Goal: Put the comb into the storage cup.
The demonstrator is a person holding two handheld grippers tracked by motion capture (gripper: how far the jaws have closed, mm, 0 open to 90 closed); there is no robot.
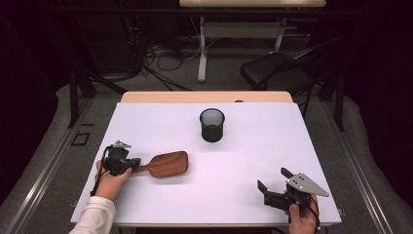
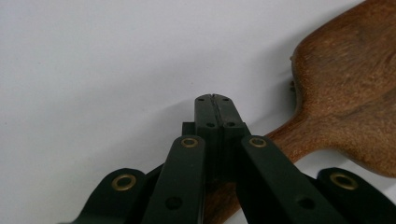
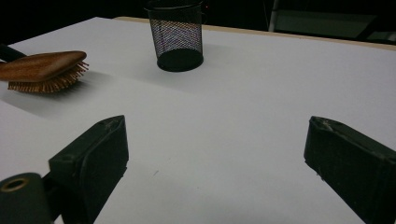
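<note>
Left gripper point(image 1: 130, 165) clamped on hairbrush point(image 1: 168, 164) handle.
The brush lies bristles down on the white table point(image 1: 253, 146), near left of the mesh cup point(image 1: 212, 125). Right gripper point(image 1: 273, 181) rests well apart, jaws wide, holding nothing.

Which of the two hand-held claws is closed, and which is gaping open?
The left gripper is closed, its jaws shut above the wooden hairbrush's handle. The right gripper gapes open over bare table.
</note>
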